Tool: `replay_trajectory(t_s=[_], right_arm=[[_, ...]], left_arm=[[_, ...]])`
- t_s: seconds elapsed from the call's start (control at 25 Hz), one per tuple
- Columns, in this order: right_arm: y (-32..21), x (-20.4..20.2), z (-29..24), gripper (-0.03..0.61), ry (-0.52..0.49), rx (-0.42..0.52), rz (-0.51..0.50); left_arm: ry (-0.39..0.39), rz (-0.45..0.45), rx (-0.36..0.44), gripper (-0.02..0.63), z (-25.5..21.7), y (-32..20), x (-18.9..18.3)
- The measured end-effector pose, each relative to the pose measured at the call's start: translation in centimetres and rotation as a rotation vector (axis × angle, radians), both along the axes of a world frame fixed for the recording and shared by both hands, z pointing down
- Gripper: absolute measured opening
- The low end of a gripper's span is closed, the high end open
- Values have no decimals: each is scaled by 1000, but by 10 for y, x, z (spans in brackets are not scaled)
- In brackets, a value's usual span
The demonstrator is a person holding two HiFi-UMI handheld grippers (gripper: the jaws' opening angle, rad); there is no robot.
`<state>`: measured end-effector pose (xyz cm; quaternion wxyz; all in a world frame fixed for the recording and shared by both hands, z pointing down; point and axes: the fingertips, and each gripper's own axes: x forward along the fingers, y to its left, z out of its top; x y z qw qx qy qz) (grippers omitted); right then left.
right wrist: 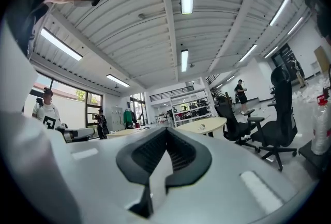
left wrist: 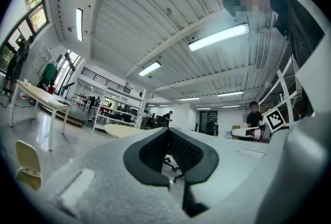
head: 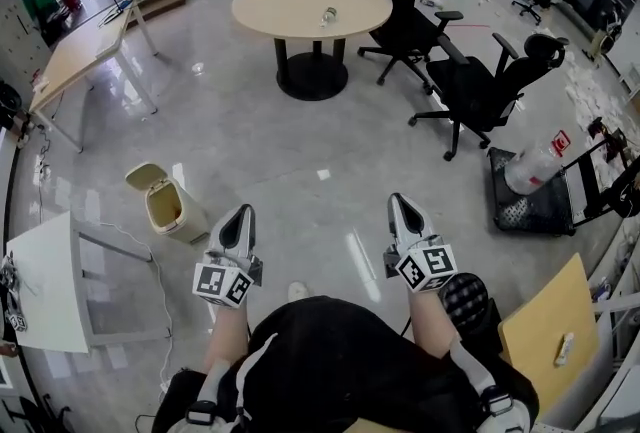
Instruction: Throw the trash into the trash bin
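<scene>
Trash bin (head: 165,204) low at the left of the head view: beige, standing on the glossy grey floor (head: 250,121), lid tipped open. Just up and left of the left gripper (head: 238,219), apart from it. Seen again at the lower left edge of the left gripper view.

Small object (head: 328,17), too small to identify, lying on the round table (head: 280,6) at upper centre, well apart from both grippers.

Left gripper clenched tip to tip, with nothing between the jaws. Right gripper (head: 403,209) at lower centre-right, likewise clenched and empty, aimed up the frame toward the table.

Black office chairs (head: 480,86) to the right of the table, at the upper right of the head view.
</scene>
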<state>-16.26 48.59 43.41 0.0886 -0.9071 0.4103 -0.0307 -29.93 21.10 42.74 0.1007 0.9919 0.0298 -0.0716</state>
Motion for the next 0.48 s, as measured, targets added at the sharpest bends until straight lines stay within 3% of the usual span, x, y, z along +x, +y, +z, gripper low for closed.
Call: replay_trajectory(t_s=[0.48], right_arm=[[-88, 33, 9, 5, -25, -23, -3]], left_arm=[[-12, 6, -27, 2, 11, -90, 42]])
